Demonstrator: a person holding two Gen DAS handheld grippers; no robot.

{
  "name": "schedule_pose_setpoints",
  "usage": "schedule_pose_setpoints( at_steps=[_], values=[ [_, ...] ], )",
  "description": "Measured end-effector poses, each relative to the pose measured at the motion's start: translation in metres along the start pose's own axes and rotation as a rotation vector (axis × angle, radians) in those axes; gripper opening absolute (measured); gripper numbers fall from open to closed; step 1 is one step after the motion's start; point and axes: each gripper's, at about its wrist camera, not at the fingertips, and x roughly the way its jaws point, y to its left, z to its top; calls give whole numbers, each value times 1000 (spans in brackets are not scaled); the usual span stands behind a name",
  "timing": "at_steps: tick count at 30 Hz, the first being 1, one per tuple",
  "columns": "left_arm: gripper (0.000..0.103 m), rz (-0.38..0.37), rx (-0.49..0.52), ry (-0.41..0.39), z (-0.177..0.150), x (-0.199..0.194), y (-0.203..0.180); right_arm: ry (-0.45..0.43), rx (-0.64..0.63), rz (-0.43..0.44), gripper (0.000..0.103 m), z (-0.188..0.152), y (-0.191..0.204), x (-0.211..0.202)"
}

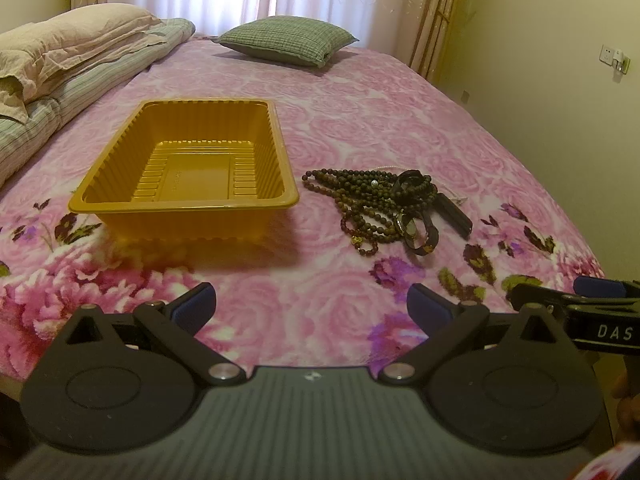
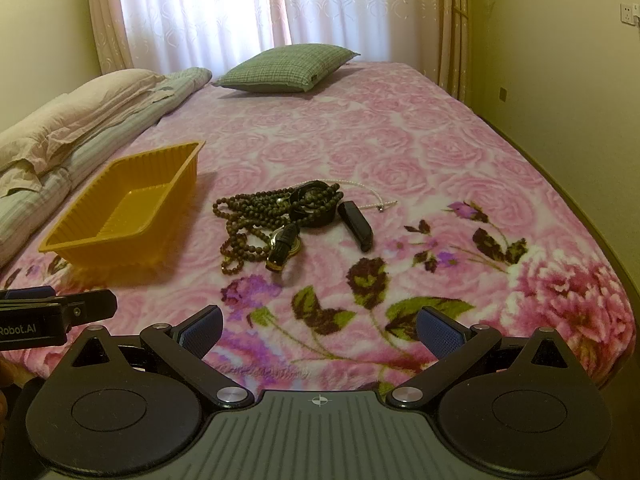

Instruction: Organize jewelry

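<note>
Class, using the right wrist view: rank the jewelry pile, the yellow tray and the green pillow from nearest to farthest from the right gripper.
1. Jewelry pile: straight ahead of the open right gripper, mid-bed.
2. Yellow tray: to the left, stretching farther back than the pile.
3. Green pillow: far end of the bed, by the curtains.

A bedroom in a home. A bed covered with a pink rose-patterned blanket fills the room; a green checked pillow and folded bedding lie at its head, sheer white curtains cover the window, and a wall socket is mounted on the plain wall.
</note>
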Motion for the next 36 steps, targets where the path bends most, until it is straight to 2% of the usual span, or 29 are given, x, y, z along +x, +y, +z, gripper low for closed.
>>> schedule_pose_setpoints(
  at_steps=[36],
  values=[
    [101, -8, -6, 2, -2, 1, 1, 1, -2, 0, 103, 0, -1, -1]
  ],
)
